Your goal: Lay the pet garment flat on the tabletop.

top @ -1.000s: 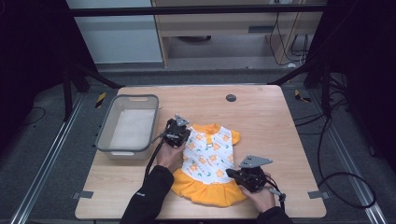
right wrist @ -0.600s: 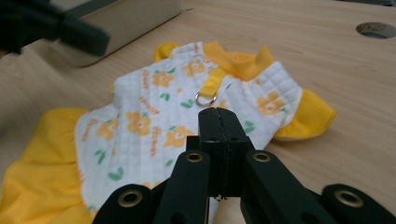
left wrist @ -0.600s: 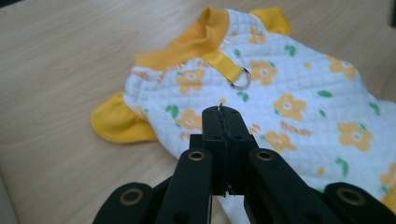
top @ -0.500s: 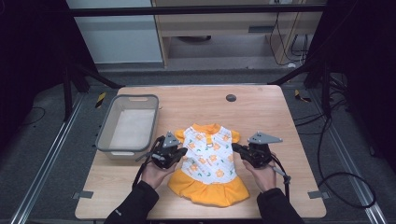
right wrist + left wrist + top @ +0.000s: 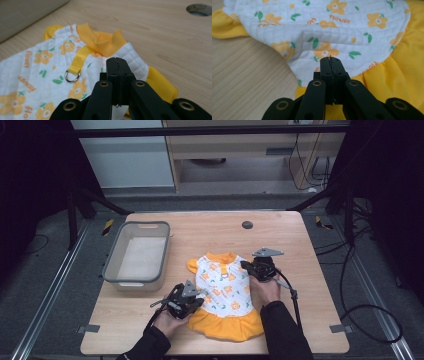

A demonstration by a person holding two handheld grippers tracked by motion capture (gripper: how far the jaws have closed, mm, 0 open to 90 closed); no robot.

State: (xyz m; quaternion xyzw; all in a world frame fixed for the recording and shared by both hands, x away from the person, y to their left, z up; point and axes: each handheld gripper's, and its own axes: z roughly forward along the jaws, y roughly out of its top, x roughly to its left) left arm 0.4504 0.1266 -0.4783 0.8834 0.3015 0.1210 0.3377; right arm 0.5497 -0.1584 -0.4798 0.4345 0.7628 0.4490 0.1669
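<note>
On the table [image 5: 300, 320], near its front edge, the dress [image 5: 225, 295] lies flat beside the tub [image 5: 112, 270]. Your left gripper [image 5: 331, 58], jaws pressed together with nothing between them, sits at the dress's left side above the skirt. Your right gripper [image 5: 117, 60], likewise closed and empty, sits at its right shoulder near the collar.

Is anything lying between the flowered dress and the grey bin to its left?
Nothing visible does. Bare wooden table separates the white-and-yellow flowered pet dress from the grey plastic bin. The shut left tongs sit at the dress's lower left edge, the shut right tongs at its upper right shoulder.
</note>
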